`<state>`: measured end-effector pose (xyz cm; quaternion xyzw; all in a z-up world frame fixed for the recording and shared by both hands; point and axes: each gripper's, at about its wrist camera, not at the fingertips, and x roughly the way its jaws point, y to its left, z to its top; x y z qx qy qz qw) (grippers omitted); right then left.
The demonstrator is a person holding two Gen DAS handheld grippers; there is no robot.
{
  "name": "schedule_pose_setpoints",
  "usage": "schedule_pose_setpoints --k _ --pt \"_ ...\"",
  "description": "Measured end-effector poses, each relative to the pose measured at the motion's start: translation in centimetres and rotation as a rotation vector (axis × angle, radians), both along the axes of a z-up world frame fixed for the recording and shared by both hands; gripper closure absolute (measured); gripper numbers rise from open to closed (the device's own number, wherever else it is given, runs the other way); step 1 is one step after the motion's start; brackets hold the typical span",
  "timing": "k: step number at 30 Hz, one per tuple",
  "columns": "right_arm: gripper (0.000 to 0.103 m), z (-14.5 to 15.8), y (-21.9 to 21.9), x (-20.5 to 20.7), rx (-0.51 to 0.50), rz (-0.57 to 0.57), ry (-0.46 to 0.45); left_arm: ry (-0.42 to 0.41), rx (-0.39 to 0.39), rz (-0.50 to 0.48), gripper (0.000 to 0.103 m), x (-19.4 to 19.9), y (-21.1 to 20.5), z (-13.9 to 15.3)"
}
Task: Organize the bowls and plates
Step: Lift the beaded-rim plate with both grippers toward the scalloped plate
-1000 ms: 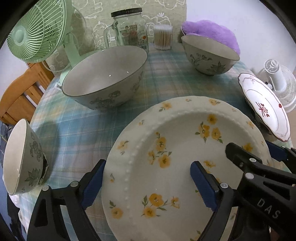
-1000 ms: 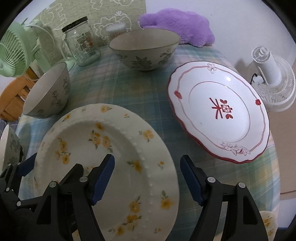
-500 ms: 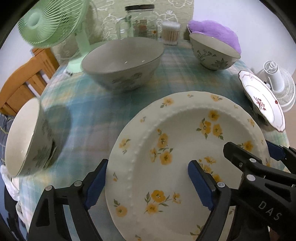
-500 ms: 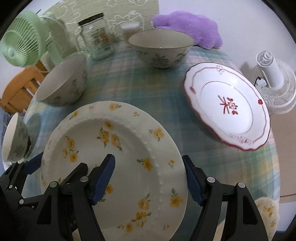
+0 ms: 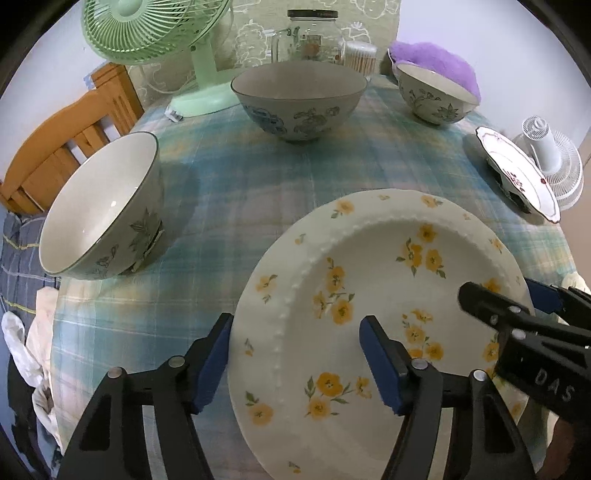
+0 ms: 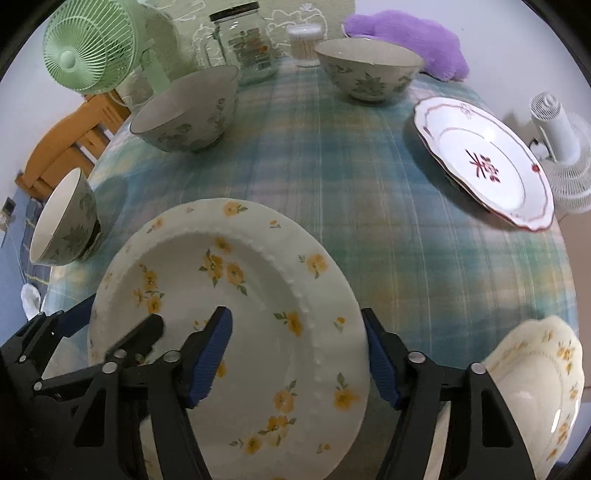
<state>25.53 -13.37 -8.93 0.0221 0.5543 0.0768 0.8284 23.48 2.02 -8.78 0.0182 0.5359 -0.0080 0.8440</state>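
A white plate with yellow flowers sits near me over the checked tablecloth. My left gripper straddles its left rim and my right gripper its right rim. Both pairs of jaws are closing. Each outer pad lies against the rim's edge; each inner pad hangs over the plate's well, and contact there is unclear. A small floral bowl stands left, a large one behind, a third far right. A red-patterned plate lies right.
A second yellow-flowered dish sits at the near right. At the back stand a green fan, a glass jar and a purple plush. A white fan is beyond the right edge, a wooden chair at the left.
Both grippers and the flowered plate have travelled left over the table, nearer the small bowl and farther from the red-patterned plate. Both pairs of jaws have narrowed.
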Motion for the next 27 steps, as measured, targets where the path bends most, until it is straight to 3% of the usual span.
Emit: schedule_pose_setpoints --k 3,11,19,23,27 --pt "0.046 -0.2 0.1 -0.1 -0.041 0.003 -0.003 -0.013 0.051 -0.013 0.032 -0.2 -0.6 -0.3" --pt "0.046 -0.5 0.6 -0.4 -0.1 0.027 -0.038 -0.012 -0.001 0.001 0.026 -0.1 -0.2 -0.6" --pt "0.044 -0.4 0.7 -0.5 -0.109 -0.017 -0.004 0.008 -0.048 0.027 0.033 0.3 0.6 0.2" --pt "0.044 -0.3 0.6 -1.3 -0.087 -0.052 0.031 0.003 -0.009 0.015 0.033 -0.3 0.2 0.8" --pt "0.044 0.3 0.8 -2.3 -0.131 -0.082 0.03 0.027 -0.026 -0.022 0.033 -1.5 0.0 1.1"
